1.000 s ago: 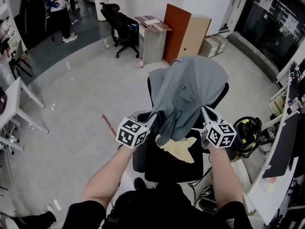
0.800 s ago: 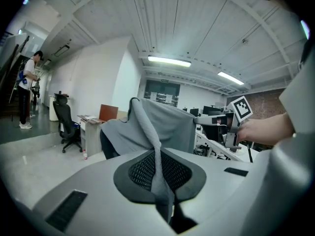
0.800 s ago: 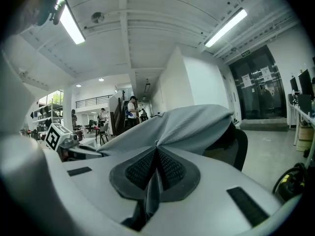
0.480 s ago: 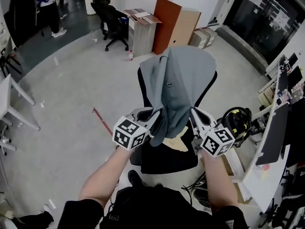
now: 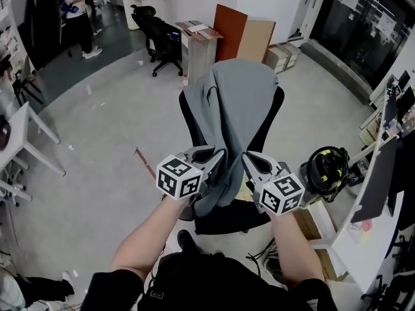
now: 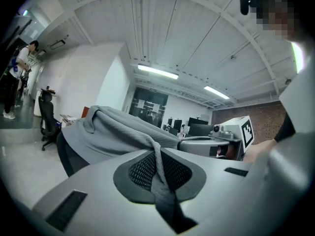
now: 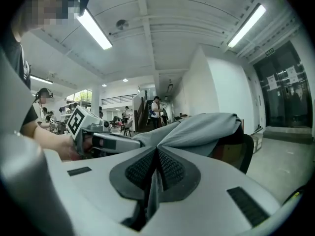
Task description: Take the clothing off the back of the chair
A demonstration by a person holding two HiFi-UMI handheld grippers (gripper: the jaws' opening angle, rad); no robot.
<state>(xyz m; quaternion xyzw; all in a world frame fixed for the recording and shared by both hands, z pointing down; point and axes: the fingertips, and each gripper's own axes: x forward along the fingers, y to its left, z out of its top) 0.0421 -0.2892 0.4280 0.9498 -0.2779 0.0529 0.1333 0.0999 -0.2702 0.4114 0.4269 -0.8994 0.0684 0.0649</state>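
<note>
Grey office floor (image 5: pixel 97 141) spreads around a black swivel chair (image 5: pixel 277 112) that stands in the middle of the room. Farther back are another black chair (image 5: pixel 159 34), a wooden table (image 5: pixel 202 44) and an orange board (image 5: pixel 230 24) leaning at the wall. A person (image 5: pixel 78 11) stands far off at the upper left.

A grey garment (image 5: pixel 237 109) is draped over the top of the near chair's backrest and hangs down its front toward the seat. Its lower part is gathered into two tails.

The left claw (image 5: pixel 219 155) is closed on the left tail. In the left gripper view a twisted strip of the grey cloth runs between its ribbed pads (image 6: pixel 142 171). The right claw (image 5: pixel 246 157) is closed on the right tail, and in the right gripper view the fabric fans out from between its pressed-together pads (image 7: pixel 172 168) toward the chair. Both claws are held side by side, near each other, just in front of the seat.
</note>
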